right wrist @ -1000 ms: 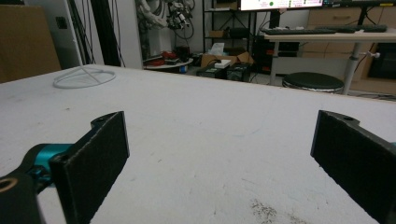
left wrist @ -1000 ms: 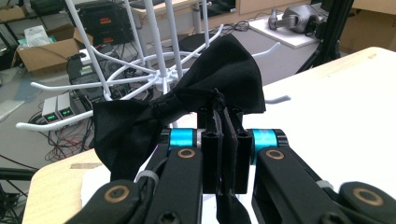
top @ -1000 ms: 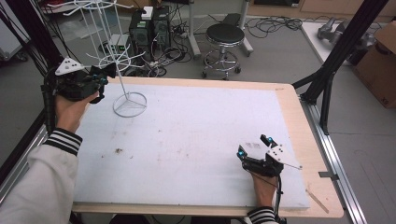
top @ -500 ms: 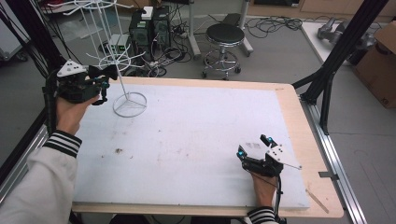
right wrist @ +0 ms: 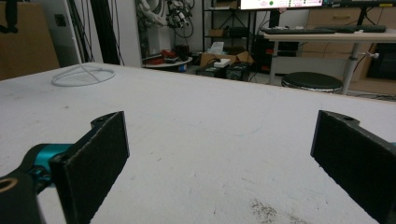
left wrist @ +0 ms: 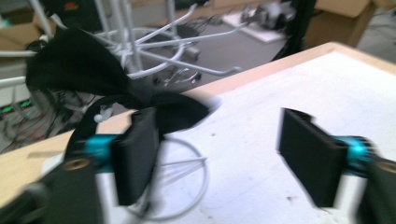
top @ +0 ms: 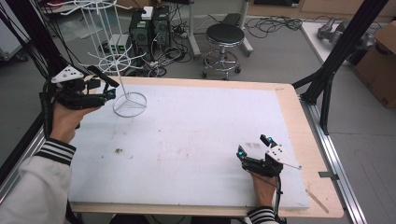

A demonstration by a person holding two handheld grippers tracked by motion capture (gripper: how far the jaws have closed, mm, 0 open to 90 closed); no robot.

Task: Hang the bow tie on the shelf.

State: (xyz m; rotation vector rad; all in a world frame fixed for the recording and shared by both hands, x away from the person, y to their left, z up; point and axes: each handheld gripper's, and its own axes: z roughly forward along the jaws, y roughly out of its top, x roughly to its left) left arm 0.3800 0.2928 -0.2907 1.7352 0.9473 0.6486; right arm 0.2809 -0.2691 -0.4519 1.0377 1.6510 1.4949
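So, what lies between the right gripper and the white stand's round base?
Only bare white table top lies between the right gripper and the stand's base, as the high view shows.

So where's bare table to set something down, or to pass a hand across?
The white mat lies bare across its middle, between the wire stand's ring base and the right gripper, and along its far right edge. It is crowded at the far left corner: left gripper, its jaws just opened, black bow and stand arms.
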